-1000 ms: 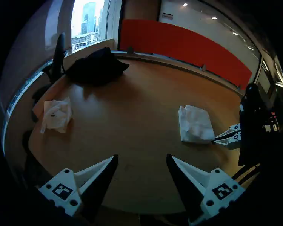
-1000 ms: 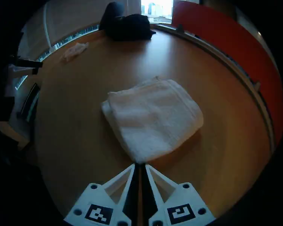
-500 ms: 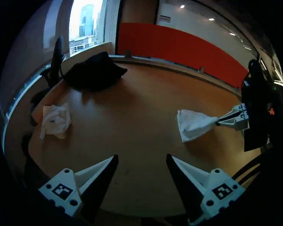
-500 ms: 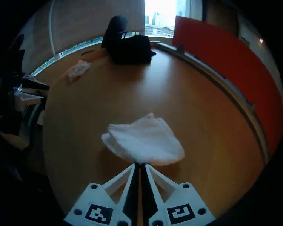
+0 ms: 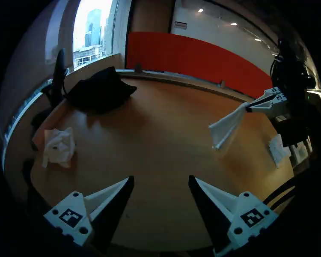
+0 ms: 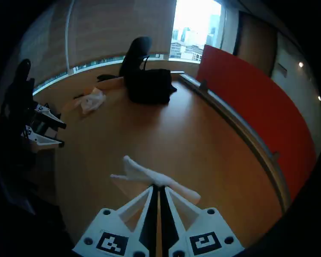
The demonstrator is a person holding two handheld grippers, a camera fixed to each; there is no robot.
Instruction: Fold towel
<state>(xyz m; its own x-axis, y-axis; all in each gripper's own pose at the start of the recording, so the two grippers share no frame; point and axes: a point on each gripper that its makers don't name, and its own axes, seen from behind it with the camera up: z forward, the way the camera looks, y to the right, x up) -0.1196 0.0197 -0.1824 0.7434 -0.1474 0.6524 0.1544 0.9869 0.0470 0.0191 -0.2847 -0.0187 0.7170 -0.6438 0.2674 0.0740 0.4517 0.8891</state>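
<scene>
Since a second ago the towel [image 5: 225, 128] has come up off the table [image 5: 160, 124]: it lay folded flat then, and now it dangles in a long drape from the right gripper [image 6: 159, 188], whose jaws are pressed together on its upper edge. I cannot tell whether its low corner touches the wood. My left gripper [image 5: 160, 177] hovers over the near rim with its jaws wide apart and nothing between them. A broad stretch of bare wood lies between the two grippers; the far curved edge runs along the red panel [image 5: 194, 55]. Near the right rim sits a small white thing [image 5: 278, 150], too dim for me to name. A crumpled white cloth [image 5: 57, 145] lies at the left edge, well apart from the towel. The black bag [image 5: 98, 90] slumps at the far corner, its inside hidden from me
</scene>
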